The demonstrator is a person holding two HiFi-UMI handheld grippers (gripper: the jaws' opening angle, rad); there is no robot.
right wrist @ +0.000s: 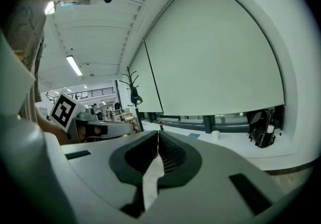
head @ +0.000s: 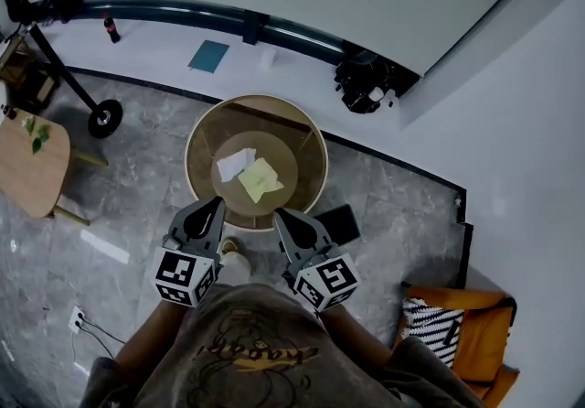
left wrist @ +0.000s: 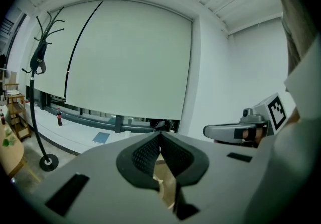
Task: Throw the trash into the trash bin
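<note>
A round tan trash bin (head: 190, 155) stands on the grey floor just ahead of me. A white paper (head: 234, 164) and a yellow paper (head: 260, 180) lie inside it. My left gripper (head: 218, 203) (left wrist: 160, 133) is at the bin's near rim, its jaws closed tip to tip with the bin's tan showing below them. My right gripper (head: 278, 214) (right wrist: 158, 132) is beside it at the same rim, also shut. A pale strip shows in the gap under its pads; I cannot tell whether it is paper or floor. Each gripper shows in the other's view (left wrist: 206, 131) (right wrist: 125, 127).
A dark flat slab (head: 336, 223) lies on the floor right of the bin. There is a wooden table (head: 32, 164) and a coat stand's foot (head: 103, 118) at left. A black bag (head: 366, 81) sits by the wall, and an orange chair (head: 480, 338) at lower right.
</note>
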